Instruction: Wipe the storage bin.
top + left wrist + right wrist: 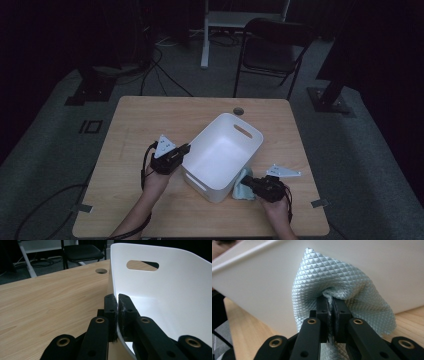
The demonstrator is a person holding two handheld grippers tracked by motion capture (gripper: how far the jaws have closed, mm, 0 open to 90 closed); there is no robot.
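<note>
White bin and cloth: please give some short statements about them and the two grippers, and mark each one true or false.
1. The left gripper clamps the wall of the white bin. True.
2. The right gripper is open. False: it is shut on the light blue cloth.
3. The cloth lies inside the bin. False: it is outside, against the bin's outer wall.
4. The bin stands on the wooden table. True.
5. The bin has no handle openings. False: slots show in its end walls.
</note>
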